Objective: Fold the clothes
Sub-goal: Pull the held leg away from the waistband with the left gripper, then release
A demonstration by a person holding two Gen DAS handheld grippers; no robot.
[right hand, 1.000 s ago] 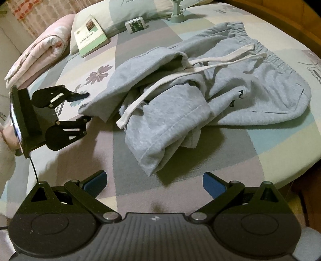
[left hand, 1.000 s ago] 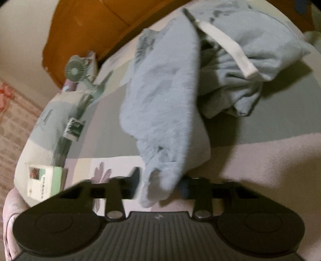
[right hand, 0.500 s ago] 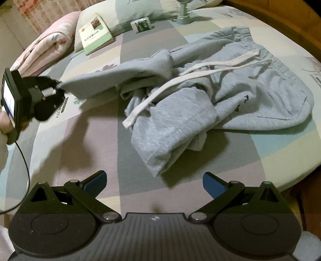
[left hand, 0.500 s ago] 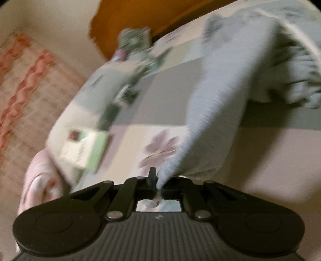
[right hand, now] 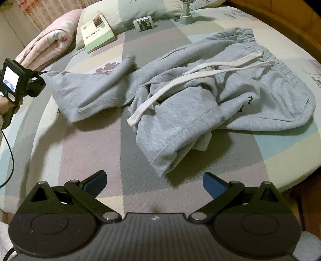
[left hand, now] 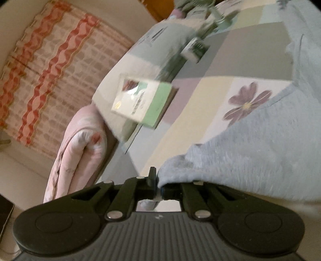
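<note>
Grey sweatpants (right hand: 200, 96) with a white drawstring (right hand: 202, 74) lie crumpled on the patchwork bedsheet (right hand: 90, 152). One leg (right hand: 84, 92) is stretched out to the left. My left gripper (left hand: 158, 184) is shut on the hem of that leg (left hand: 250, 152), and in the right wrist view the left gripper (right hand: 41, 82) sits at the bed's left edge, held by a hand. My right gripper (right hand: 153, 183) hovers open over the near side of the bed, in front of the other leg's cuff (right hand: 160, 160), with nothing between its fingers.
A green-and-white book (right hand: 97, 32) leans on a pillow (right hand: 140, 10) at the back left. A rolled pink quilt (right hand: 48, 46), a small dark box (right hand: 144, 24) and a little fan (right hand: 186, 12) stand nearby. A wooden frame (right hand: 280, 26) borders the right.
My left gripper closed on the leg's hem and pulled it out to the left, stretching the leg flat. The right gripper stayed in place, open.
</note>
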